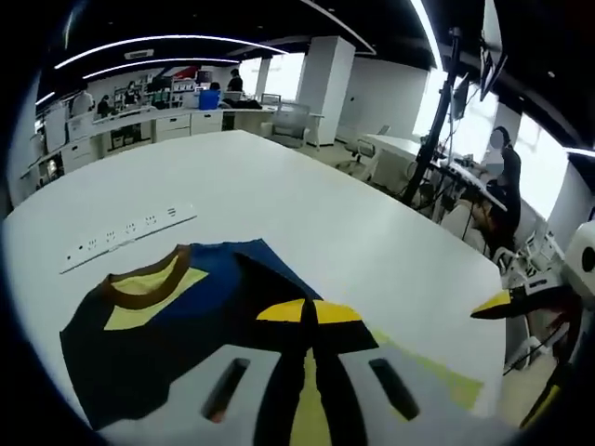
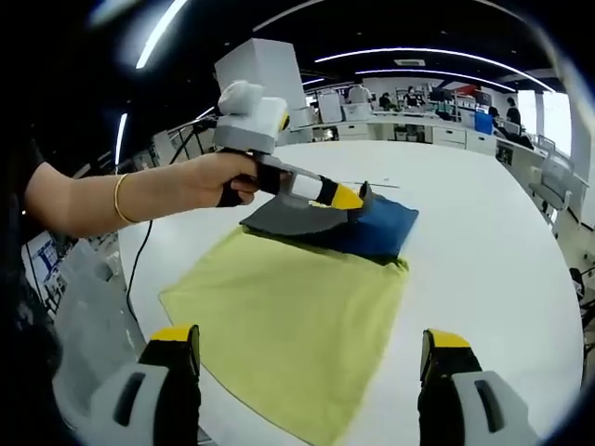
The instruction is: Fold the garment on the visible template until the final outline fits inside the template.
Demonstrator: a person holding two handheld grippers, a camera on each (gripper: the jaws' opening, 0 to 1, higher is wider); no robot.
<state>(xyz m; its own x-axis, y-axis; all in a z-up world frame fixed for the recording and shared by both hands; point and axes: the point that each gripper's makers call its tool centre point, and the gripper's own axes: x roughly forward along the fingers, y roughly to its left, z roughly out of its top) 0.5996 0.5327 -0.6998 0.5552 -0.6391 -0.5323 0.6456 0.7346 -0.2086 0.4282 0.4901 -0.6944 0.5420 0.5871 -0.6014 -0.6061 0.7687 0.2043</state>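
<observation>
Soft cloth: the T-shirt (image 2: 358, 228) is limp and light, so we'd pinch a doubled edge.
Template: yellow-green sheet (image 2: 288, 321) beneath.
Left gripper (image 2: 349, 197): pinching the shirt.
Right gripper (image 2: 311, 367): spread wide.

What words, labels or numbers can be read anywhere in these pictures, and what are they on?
None can be read.
The white strip on the table carries small dark marks, too small to read.
The garment shows colour blocks with no lettering.
The yellow template is plain.
The left hand-held gripper and the right hand-held gripper show no legible label.
Background desks are too blurred to read.
</observation>
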